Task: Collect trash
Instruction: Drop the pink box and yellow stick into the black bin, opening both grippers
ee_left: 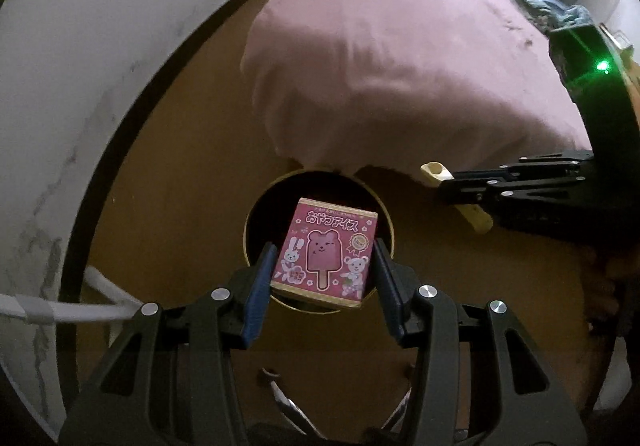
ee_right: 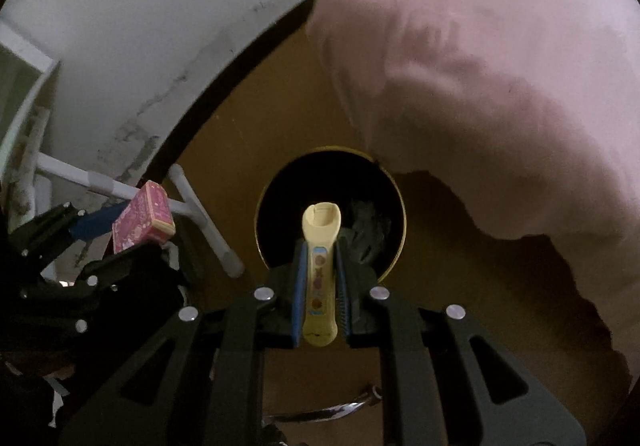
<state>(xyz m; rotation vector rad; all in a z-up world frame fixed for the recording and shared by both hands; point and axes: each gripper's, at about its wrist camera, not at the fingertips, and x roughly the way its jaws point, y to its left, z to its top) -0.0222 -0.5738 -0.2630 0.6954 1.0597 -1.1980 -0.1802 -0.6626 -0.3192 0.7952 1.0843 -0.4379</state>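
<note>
Dim, grainy fisheye views, edges blurred, vignetted

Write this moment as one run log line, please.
left claw: holds pink box | right claw: holds yellow spoon | both above bin

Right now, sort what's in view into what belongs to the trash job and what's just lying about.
Part of the job:
- pink ice-cream box, held in the left gripper
- yellow scoop, held in the right gripper
- round bin on the floor below both

Just lying about:
- pink bedding
- white pipe by the wall
</note>
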